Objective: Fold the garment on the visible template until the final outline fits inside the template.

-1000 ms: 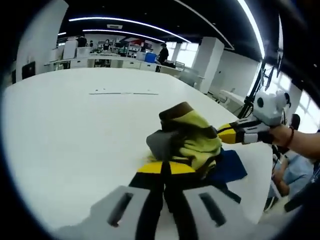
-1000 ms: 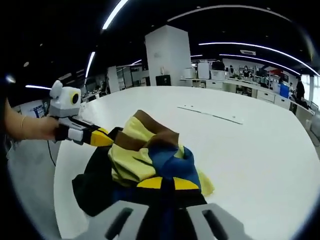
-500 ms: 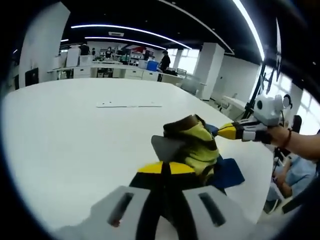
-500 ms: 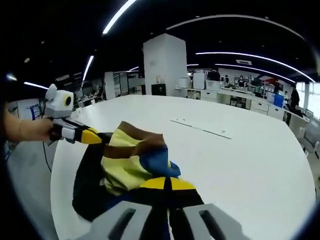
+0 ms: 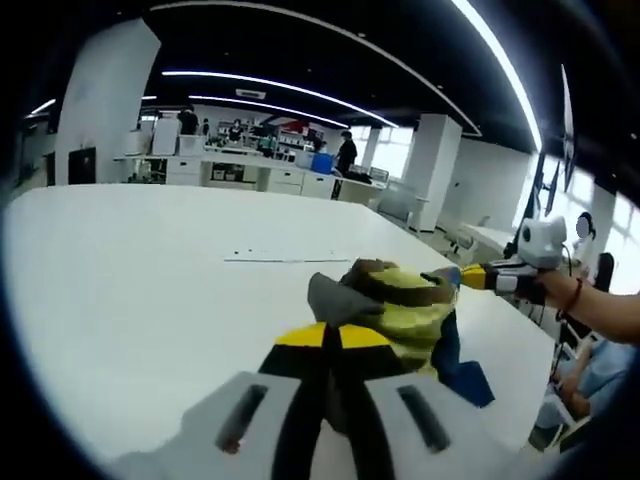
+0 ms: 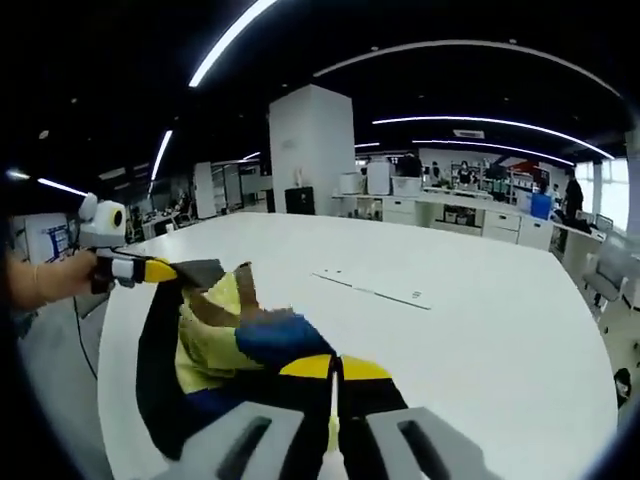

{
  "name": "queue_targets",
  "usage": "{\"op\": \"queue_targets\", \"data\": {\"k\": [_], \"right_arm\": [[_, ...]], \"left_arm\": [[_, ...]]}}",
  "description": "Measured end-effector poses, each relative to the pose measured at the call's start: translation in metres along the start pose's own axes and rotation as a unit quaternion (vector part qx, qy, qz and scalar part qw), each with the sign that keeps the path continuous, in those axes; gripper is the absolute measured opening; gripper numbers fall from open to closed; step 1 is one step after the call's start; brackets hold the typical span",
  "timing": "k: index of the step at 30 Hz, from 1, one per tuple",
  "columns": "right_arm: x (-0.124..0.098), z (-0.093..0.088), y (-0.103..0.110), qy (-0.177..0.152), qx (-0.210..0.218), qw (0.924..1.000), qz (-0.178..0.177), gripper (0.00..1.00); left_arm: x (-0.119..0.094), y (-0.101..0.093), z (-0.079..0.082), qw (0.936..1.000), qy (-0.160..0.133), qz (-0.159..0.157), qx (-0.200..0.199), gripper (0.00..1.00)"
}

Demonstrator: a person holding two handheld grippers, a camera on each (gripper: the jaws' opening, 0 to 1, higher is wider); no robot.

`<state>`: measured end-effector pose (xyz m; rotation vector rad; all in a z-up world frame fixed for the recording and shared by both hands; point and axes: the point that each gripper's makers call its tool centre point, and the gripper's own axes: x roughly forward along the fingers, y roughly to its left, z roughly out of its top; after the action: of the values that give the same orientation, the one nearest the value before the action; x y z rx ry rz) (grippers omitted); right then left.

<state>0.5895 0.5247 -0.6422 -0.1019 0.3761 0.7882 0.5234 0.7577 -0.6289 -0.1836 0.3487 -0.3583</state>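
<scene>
So I'm counting one garment [image 5: 400, 310], yellow, brown and blue, hanging bunched just above the one big white surface [image 5: 140, 270]. Two claws are gripping it: the left claw [image 5: 335, 345] at one end of the garment, the right claw [image 6: 333, 372] at the other. One thin template outline [image 6: 370, 290] is lying on the surface beyond the garment.

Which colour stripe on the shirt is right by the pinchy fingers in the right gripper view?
The blue patch. It sits right above the right gripper, while the yellow part and the brown stripe of the garment lie further left, toward the left gripper.
</scene>
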Motion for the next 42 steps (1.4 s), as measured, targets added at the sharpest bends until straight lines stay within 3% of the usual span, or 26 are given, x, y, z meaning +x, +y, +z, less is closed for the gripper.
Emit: {"op": "queue_targets", "data": {"k": [11, 18, 29, 34, 36, 42], "right_arm": [[0.03, 0.015, -0.033, 0.016, 0.006, 0.9998, -0.013, 0.0], [0.055, 0.014, -0.058, 0.015, 0.049, 0.9981, -0.034, 0.0], [0.088, -0.007, -0.087, 0.038, 0.107, 0.9912, -0.068, 0.0], [0.097, -0.041, -0.09, 0.09, 0.134, 0.9834, -0.082, 0.0], [0.099, -0.054, -0.09, 0.107, 0.134, 0.9815, -0.085, 0.0], [0.106, -0.074, -0.092, 0.132, 0.145, 0.9766, -0.088, 0.0]], "left_arm": [[0.027, 0.024, 0.024, 0.9998, -0.001, 0.013, 0.014, 0.0], [0.055, 0.039, 0.027, 0.9997, 0.003, 0.02, 0.01, 0.0], [0.095, 0.067, -0.002, 0.9984, 0.044, 0.031, -0.018, 0.0], [0.107, 0.076, -0.028, 0.9949, 0.09, 0.042, -0.021, 0.0], [0.109, 0.078, -0.033, 0.9944, 0.095, 0.041, -0.022, 0.0], [0.112, 0.088, -0.055, 0.9892, 0.135, 0.054, -0.022, 0.0]]}}
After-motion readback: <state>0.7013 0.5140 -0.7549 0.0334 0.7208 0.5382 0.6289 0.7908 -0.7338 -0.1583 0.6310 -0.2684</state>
